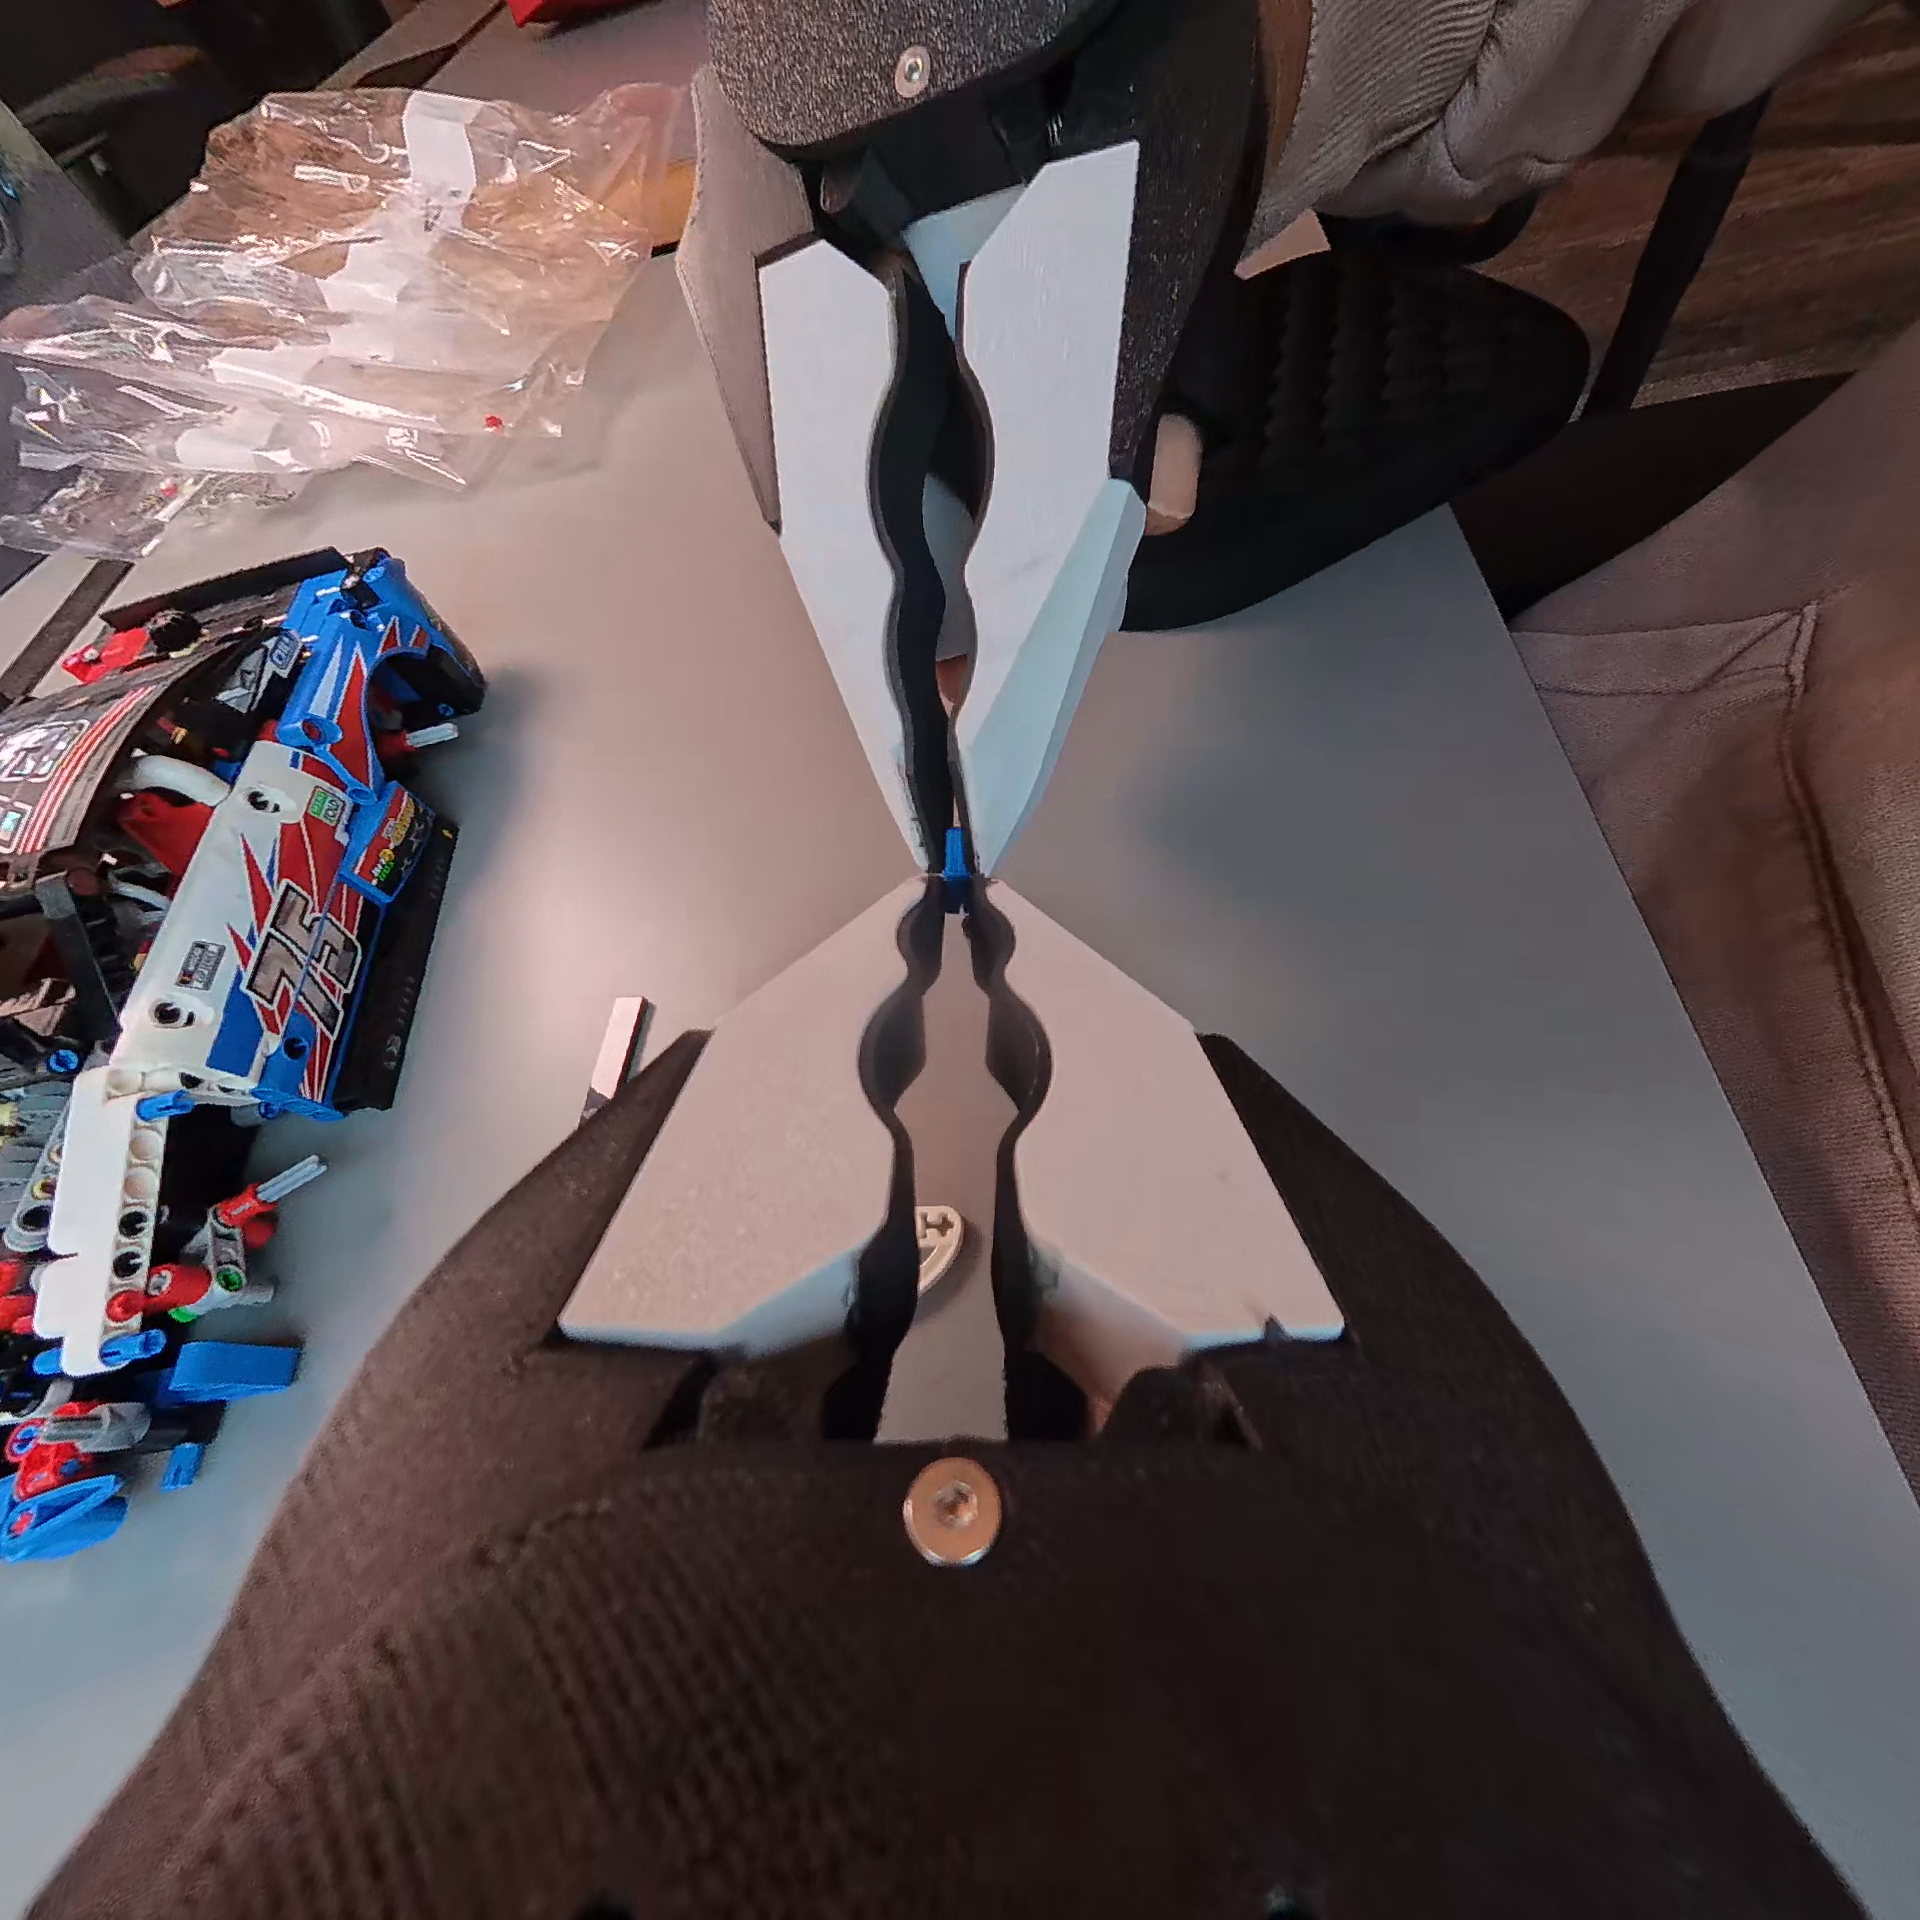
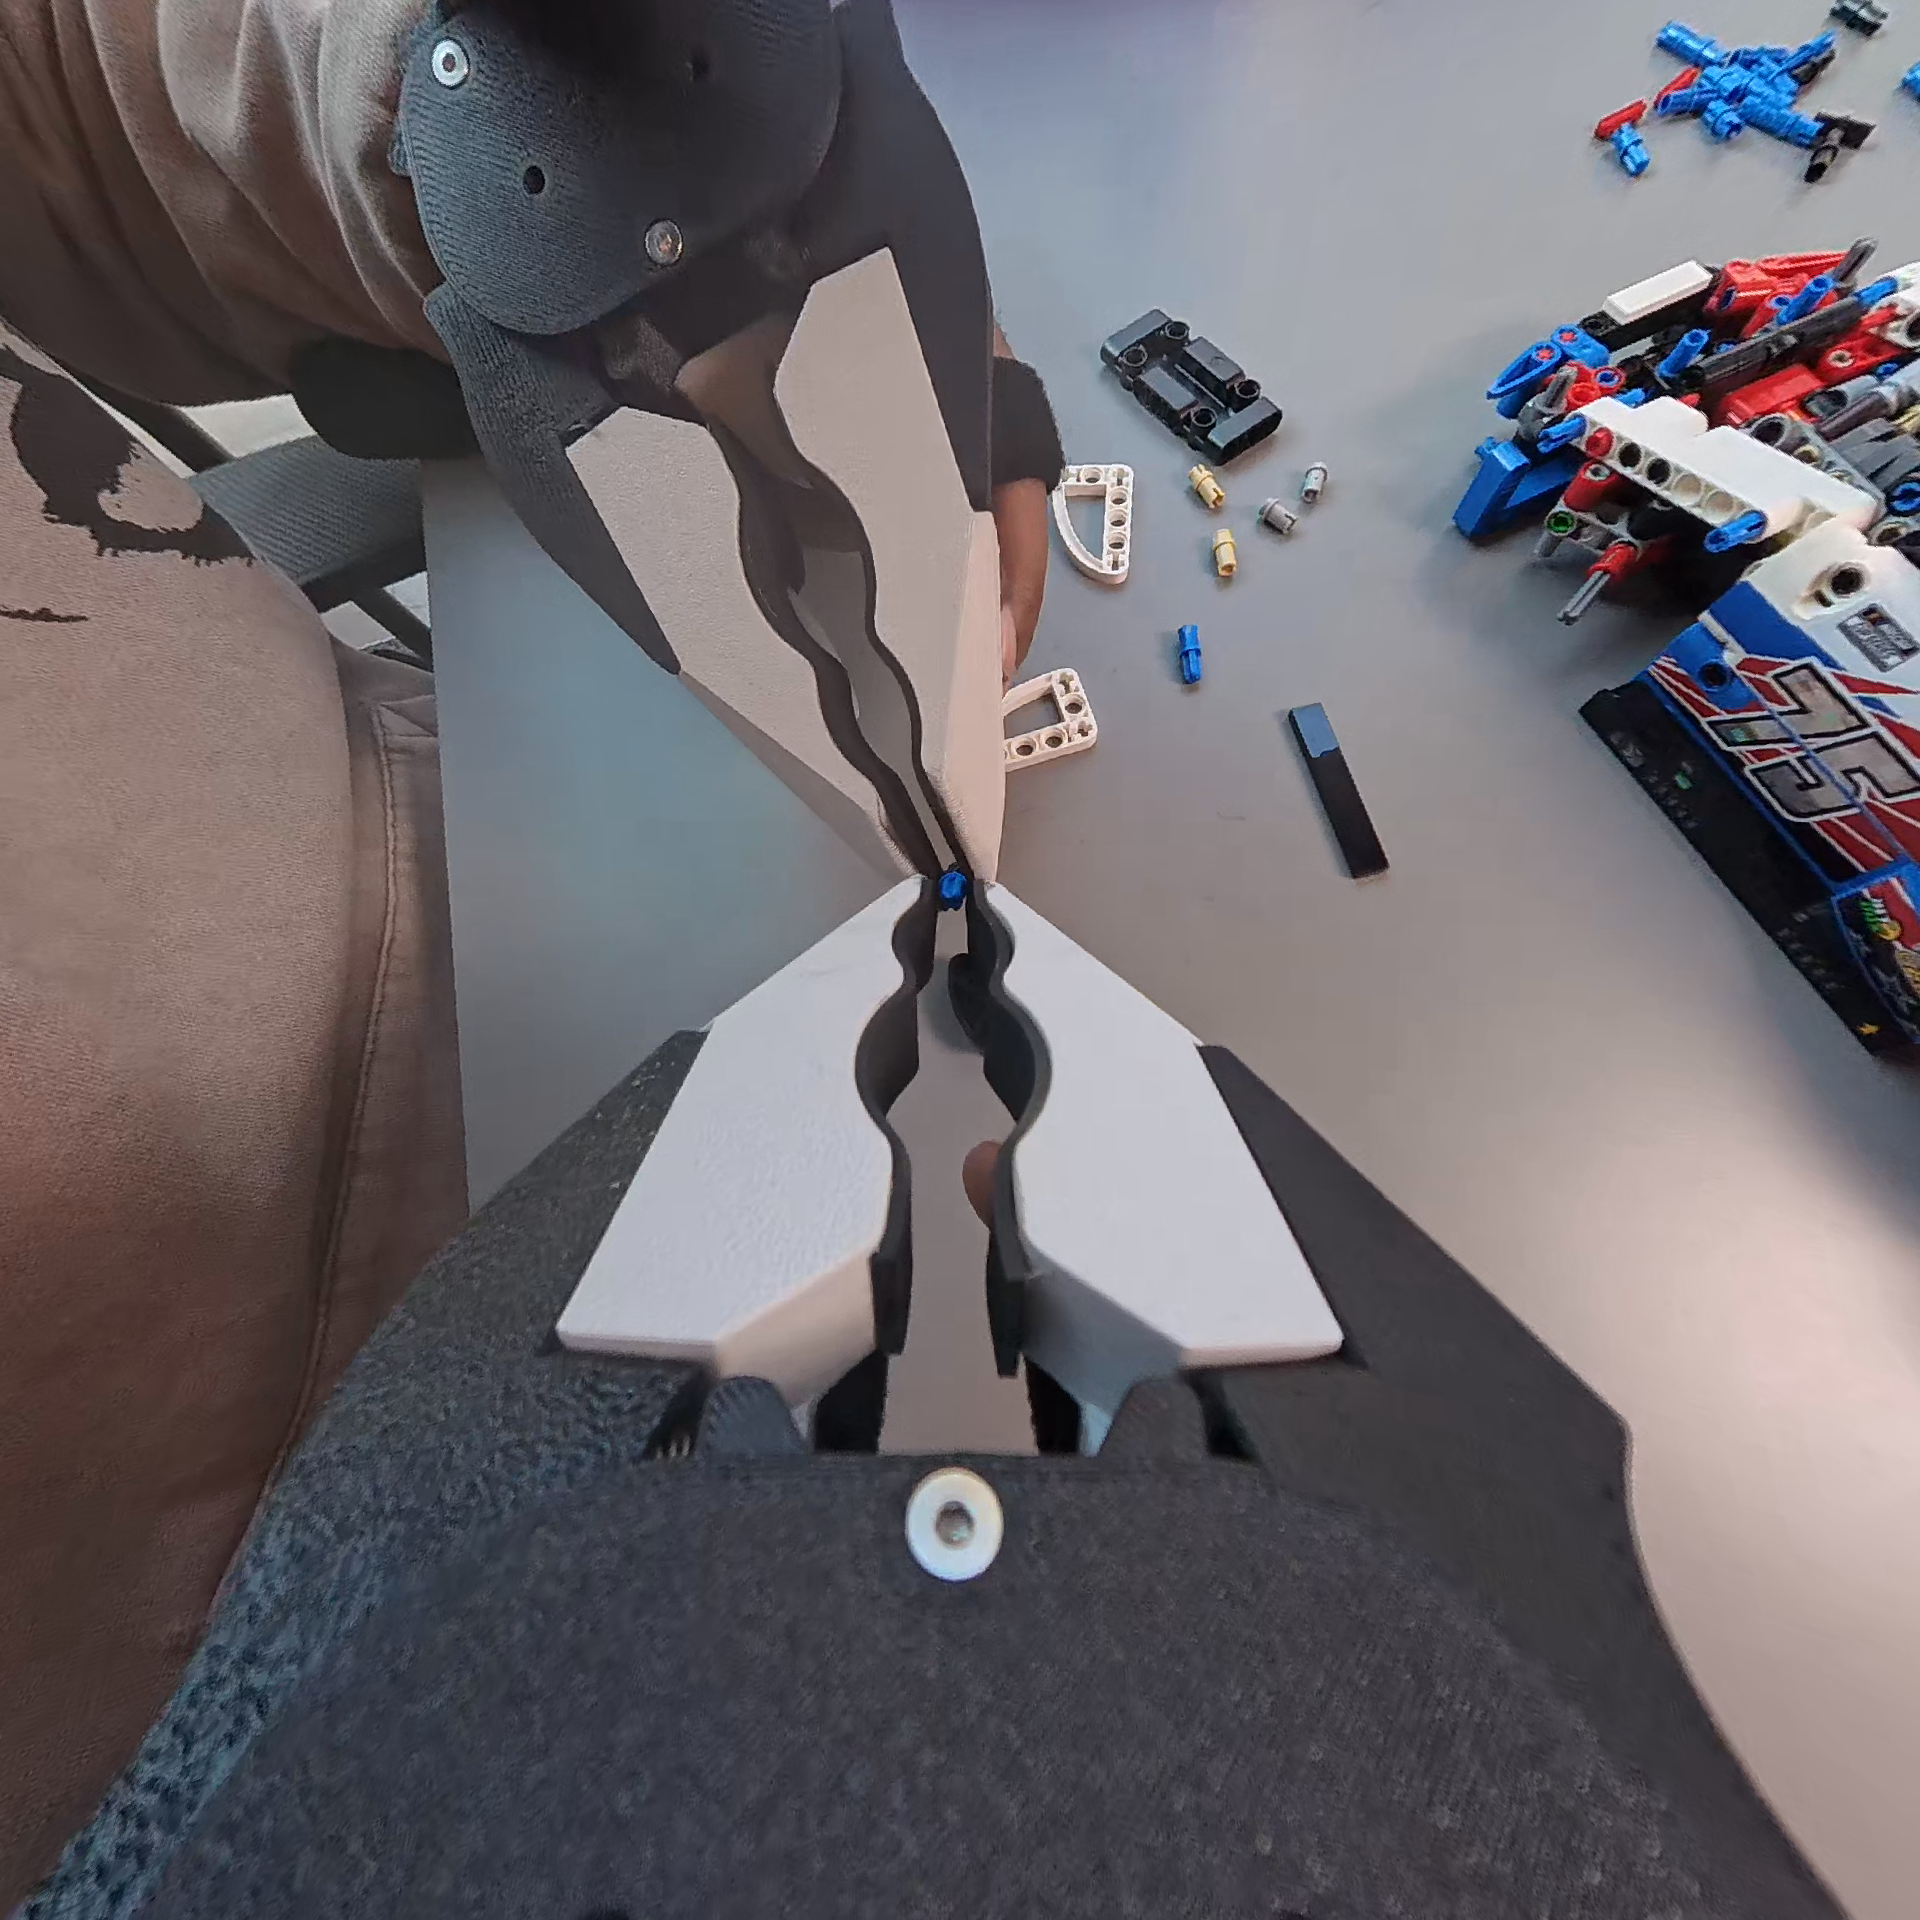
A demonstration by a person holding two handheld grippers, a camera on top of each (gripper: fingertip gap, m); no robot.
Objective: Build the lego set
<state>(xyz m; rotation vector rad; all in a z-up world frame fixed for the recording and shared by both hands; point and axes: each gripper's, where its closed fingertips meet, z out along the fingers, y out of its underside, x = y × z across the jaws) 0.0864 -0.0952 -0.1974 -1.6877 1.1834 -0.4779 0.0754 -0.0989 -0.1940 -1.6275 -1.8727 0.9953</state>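
A small blue pin [image 1: 955, 860] is pinched between both grippers, which meet tip to tip above the grey table [image 1: 1299, 831]. My left gripper [image 1: 954, 891] is shut on its near end in the left wrist view. My right gripper [image 1: 950, 836] comes down from the top, shut on the other end. In the right wrist view the pin [image 2: 951, 886] shows end-on between my right gripper's tips [image 2: 951, 896], with the left gripper [image 2: 938, 860] reaching in from above. The part-built blue, white and red lego car [image 1: 260, 904] lies to the left, also seen at the right wrist view's right edge [image 2: 1766, 727].
Loose parts lie beside the car: a black flat tile [image 2: 1337, 790], a blue pin [image 2: 1189, 655], two white frames [image 2: 1101, 520], a black block [image 2: 1195, 384], tan and grey pins, and a blue pin cluster [image 2: 1745, 94]. Clear plastic bags [image 1: 312, 312] lie at the far left. The table edge [image 2: 447, 831] borders a person's lap. Only a small space, under 4 cm, lies between the two pairs of fingers.
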